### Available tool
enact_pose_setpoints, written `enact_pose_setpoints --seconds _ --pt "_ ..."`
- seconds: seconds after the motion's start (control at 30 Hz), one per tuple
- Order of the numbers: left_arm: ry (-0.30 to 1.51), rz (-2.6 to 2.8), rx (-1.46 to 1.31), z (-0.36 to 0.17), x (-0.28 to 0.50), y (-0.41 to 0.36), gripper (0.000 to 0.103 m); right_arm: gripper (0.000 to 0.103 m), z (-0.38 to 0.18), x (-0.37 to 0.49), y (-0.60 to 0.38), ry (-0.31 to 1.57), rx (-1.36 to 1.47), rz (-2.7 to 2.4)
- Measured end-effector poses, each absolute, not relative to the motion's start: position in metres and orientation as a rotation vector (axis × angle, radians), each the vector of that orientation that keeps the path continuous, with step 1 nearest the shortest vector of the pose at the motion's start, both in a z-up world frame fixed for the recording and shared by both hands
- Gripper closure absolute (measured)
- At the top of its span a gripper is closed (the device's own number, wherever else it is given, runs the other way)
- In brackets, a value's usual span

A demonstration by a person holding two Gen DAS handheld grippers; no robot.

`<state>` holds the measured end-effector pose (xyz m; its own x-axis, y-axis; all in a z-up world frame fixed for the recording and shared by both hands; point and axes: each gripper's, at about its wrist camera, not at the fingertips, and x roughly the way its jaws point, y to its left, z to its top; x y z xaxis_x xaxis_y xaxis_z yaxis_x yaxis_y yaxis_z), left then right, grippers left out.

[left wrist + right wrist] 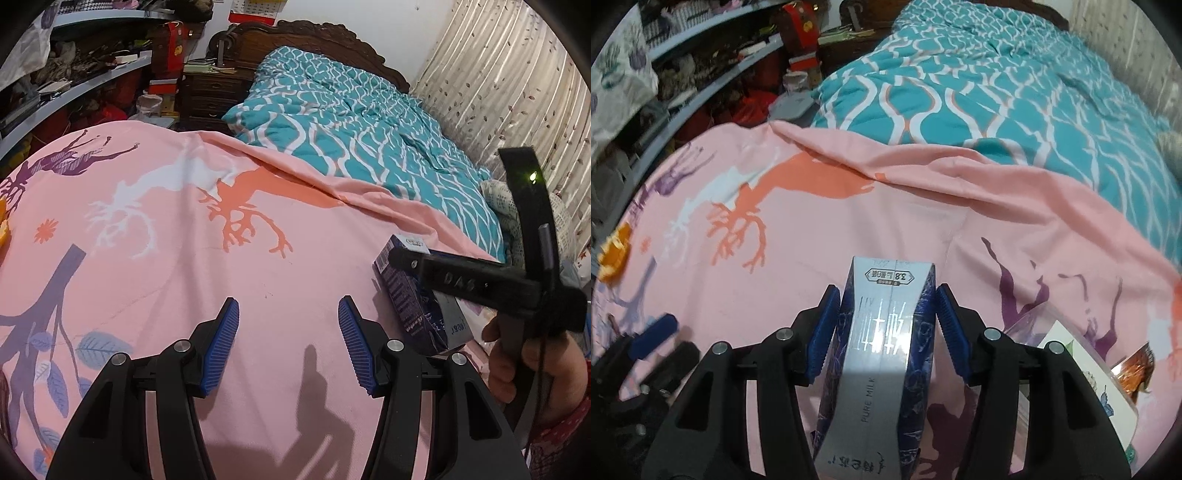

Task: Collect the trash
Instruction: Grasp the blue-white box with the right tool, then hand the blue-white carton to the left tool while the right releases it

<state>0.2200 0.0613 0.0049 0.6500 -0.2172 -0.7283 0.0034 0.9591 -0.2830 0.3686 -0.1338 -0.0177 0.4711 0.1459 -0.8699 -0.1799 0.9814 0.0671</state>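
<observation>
A dark blue and silver milk carton (882, 332), marked "PURE MILK", stands tilted on the pink bed sheet (820, 229). My right gripper (886, 310) is shut on it, with a blue pad against each side, and the carton's waist looks pinched. In the left wrist view the same carton (406, 306) is at the right, under a black finger (443, 273) of the right gripper, which a hand (524, 365) holds. My left gripper (288, 325) hangs open over bare pink sheet with nothing between its pads. Orange peel (615, 251) lies at the sheet's left edge.
A teal patterned quilt (351, 122) covers the far half of the bed. Cluttered shelves (74, 74) run along the left and a curtain (509, 74) hangs at the right. A clear packet with a printed card (1100, 391) and a brown shiny wrapper (1134, 369) lie at the right.
</observation>
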Motion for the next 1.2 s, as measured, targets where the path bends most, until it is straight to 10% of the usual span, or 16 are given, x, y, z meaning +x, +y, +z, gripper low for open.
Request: enact_pose_setpoints --seconds 0.67,1.2 --pt "0.859 -0.147 -0.299 0.008 0.221 0.067 0.047 0.045 -0.005 0.252 -0.136 1.077 -0.041 0.455" --pt "0.899 -0.272 -0.291 0.003 0.218 0.046 0.028 0.034 0.003 0.323 -0.232 1.005 0.15 0.115"
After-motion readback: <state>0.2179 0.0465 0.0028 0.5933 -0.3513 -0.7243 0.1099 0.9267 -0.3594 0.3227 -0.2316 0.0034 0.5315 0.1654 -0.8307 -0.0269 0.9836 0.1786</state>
